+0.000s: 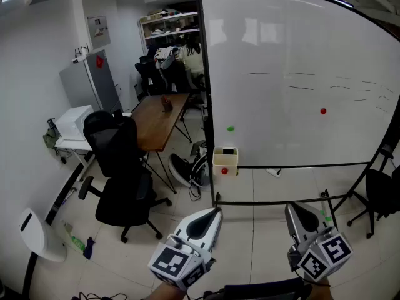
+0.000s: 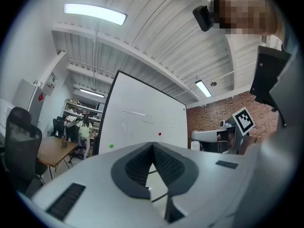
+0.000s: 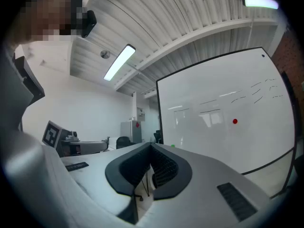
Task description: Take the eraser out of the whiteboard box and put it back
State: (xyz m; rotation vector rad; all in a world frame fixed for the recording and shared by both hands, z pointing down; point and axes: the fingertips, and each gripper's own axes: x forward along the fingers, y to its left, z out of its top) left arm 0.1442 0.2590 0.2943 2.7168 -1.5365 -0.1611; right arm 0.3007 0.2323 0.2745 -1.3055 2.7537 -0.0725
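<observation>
A pale yellow whiteboard box (image 1: 225, 163) hangs at the lower left corner of the big whiteboard (image 1: 300, 74). A dark eraser (image 1: 229, 150) shows at its top. Both grippers are held low and level in front of the board, well short of the box. My left gripper (image 1: 215, 212) is shut with nothing between its jaws, whose tips meet in the left gripper view (image 2: 153, 146). My right gripper (image 1: 291, 207) is also shut and empty (image 3: 151, 147). In the gripper views the box is hidden.
A green magnet (image 1: 230, 129) and a red magnet (image 1: 323, 111) sit on the board. The board's black stand bars (image 1: 281, 200) run along the floor ahead. A black office chair (image 1: 119, 174) and a wooden table (image 1: 159, 117) stand at the left. A person (image 1: 190, 55) is at the back.
</observation>
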